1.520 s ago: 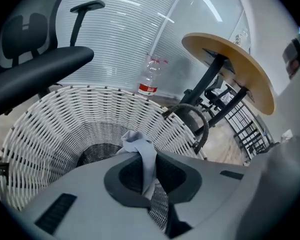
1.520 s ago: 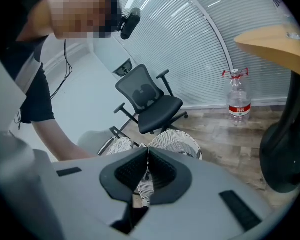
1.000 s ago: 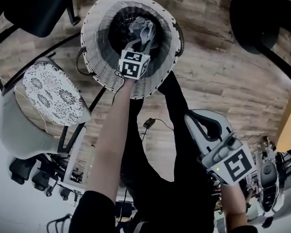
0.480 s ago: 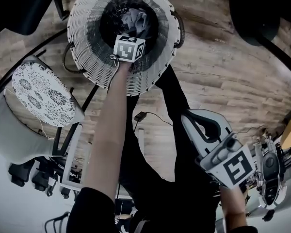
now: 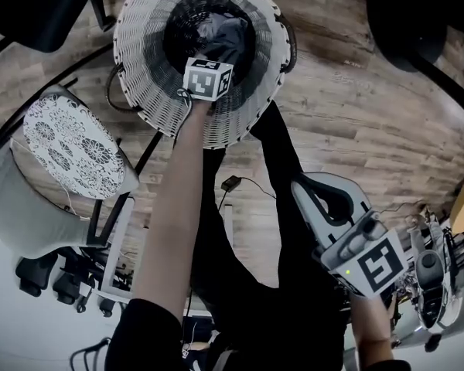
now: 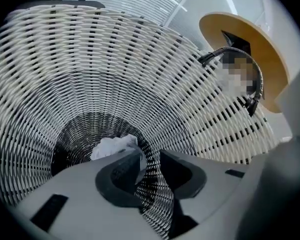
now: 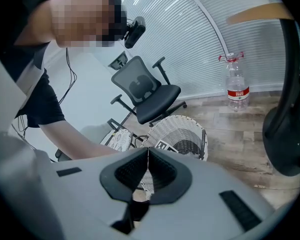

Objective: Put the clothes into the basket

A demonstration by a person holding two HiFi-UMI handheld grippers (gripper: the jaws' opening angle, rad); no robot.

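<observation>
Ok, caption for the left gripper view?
Left gripper inside the basket, jaws just opened with nothing between, cloth lying below.

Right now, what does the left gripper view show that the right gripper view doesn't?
Only the left gripper view: the inside of the white wicker basket, a crumpled pale cloth at its bottom, and the left gripper, whose jaws have just been opening and grip nothing. Only the right gripper view: an office chair, a water bottle on the floor, the person's arm and the right gripper, jaws together and empty. Both show the basket, one from inside, one from outside.
</observation>
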